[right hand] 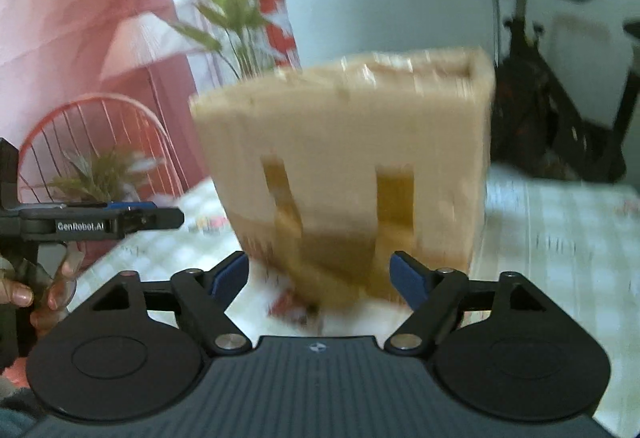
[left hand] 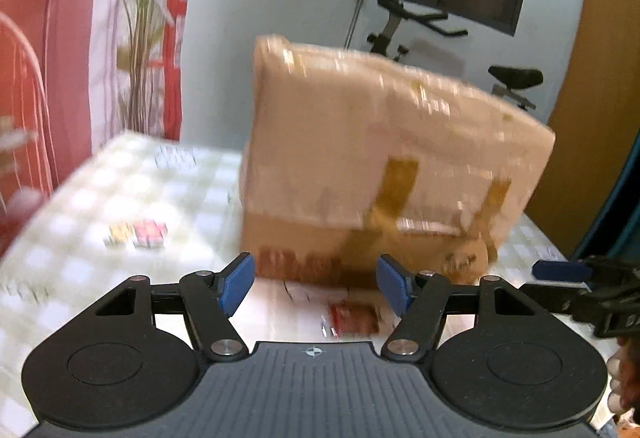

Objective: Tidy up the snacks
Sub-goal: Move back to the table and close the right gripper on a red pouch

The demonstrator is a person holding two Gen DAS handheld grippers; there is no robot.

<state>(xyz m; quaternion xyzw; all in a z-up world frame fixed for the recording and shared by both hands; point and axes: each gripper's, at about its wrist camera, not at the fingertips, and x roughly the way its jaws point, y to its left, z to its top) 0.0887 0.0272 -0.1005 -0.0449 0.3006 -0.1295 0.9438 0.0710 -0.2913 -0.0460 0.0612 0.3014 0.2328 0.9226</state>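
With both the left claw (left hand: 314,284) and right claw (right hand: 320,278) apart and empty, aim at the red snack packet (left hand: 352,320) just ahead (below the cardboard box (left hand: 384,166)), approaching low along the surface (left hand: 120,198).

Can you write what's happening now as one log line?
left gripper: open, empty | right gripper: open, empty | cardboard box: on table | red snack packet: before box

tan box (left hand: 360,142) with brown tape, green-white checked tablecloth (left hand: 120,198), seemingly red packet (left hand: 352,318).
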